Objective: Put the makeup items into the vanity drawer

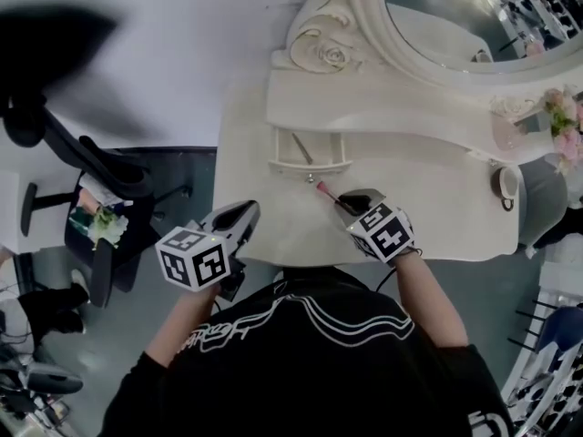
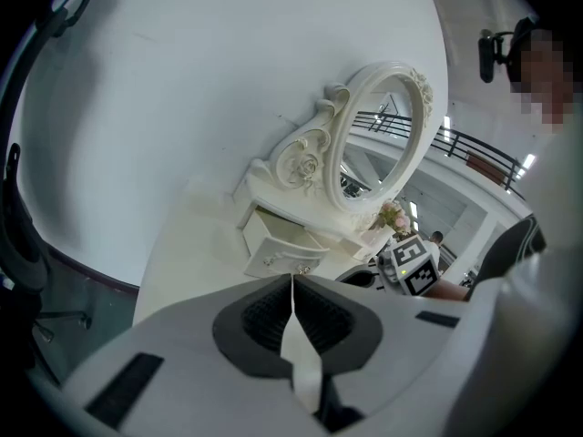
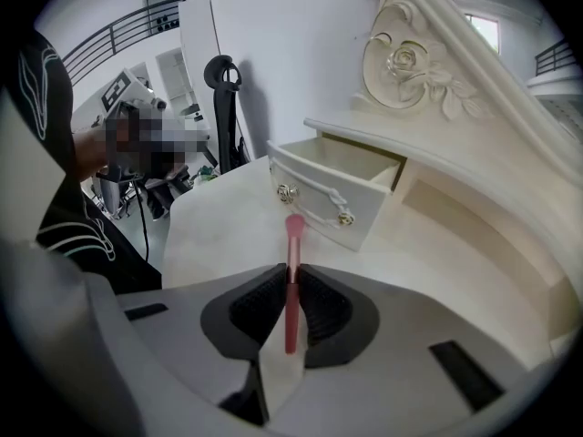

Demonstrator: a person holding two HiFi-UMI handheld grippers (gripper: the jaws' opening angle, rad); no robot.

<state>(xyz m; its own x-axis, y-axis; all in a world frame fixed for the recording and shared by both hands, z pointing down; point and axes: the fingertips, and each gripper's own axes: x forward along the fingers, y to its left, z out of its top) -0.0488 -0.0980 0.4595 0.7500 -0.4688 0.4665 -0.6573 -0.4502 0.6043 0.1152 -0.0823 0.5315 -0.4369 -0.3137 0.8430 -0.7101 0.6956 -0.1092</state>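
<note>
My right gripper (image 3: 289,269) is shut on a slim pink makeup brush (image 3: 292,244), whose head sticks out past the jaws toward the open vanity drawer (image 3: 335,182). From the head view the right gripper (image 1: 344,204) hovers over the white tabletop just in front of the drawer (image 1: 310,153), with the pink brush (image 1: 323,190) pointing at it. A thin stick-like item lies inside the drawer. At the table's front left edge my left gripper (image 1: 248,215) stays shut and empty; in its own view the left gripper (image 2: 291,280) faces the drawer (image 2: 278,244) from a distance.
The white vanity table (image 1: 428,198) carries an oval mirror (image 1: 465,16) with carved roses, a flower bunch (image 1: 565,121) and a cup (image 1: 506,185) at the right. A black office chair (image 1: 82,153) stands on the floor to the left.
</note>
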